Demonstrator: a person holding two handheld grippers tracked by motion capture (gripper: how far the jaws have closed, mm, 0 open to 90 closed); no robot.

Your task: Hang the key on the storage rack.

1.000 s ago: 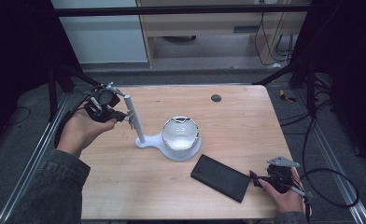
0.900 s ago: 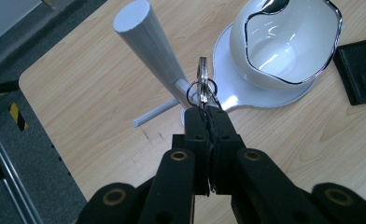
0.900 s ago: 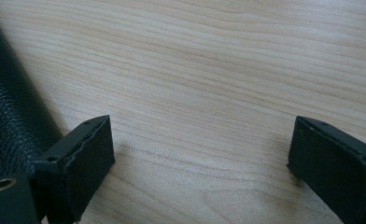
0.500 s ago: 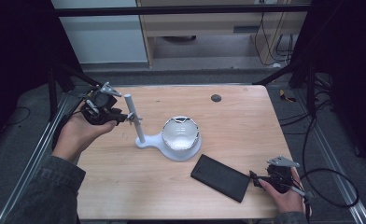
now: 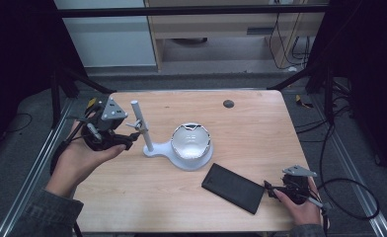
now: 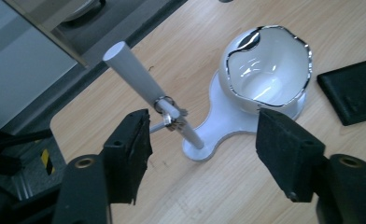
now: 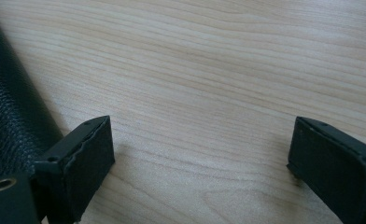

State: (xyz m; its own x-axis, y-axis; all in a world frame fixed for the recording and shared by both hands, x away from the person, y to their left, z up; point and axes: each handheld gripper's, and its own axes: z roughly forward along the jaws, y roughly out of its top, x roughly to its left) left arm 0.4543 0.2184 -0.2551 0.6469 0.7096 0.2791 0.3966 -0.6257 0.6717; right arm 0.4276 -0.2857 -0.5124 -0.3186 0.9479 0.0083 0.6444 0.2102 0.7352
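A white stand (image 5: 157, 149) carries a slanted post (image 5: 141, 123) and a glossy white bowl (image 5: 191, 140) with a silver rim. A silver ring (image 6: 165, 103) sits around the post (image 6: 144, 84), with a small metal piece just below it. My left gripper (image 5: 127, 136) is just left of the post; its jaws have just been opening and stand apart. In the left gripper view, my left gripper (image 6: 207, 128) holds nothing between its jaws. My right gripper (image 5: 273, 190) rests open at the table's front right, beside a black flat case (image 5: 233, 187).
A small dark disc (image 5: 228, 103) lies near the table's far edge. The black case (image 7: 8, 116) lies just left of the right gripper's (image 7: 200, 140) left jaw, with bare wood between the jaws. The table (image 5: 260, 133) drops to floor on all sides.
The left gripper's jaws have opened and the hand has drawn back a little from the post, toward the left. The ring stays on the post. The right hand has kept still.
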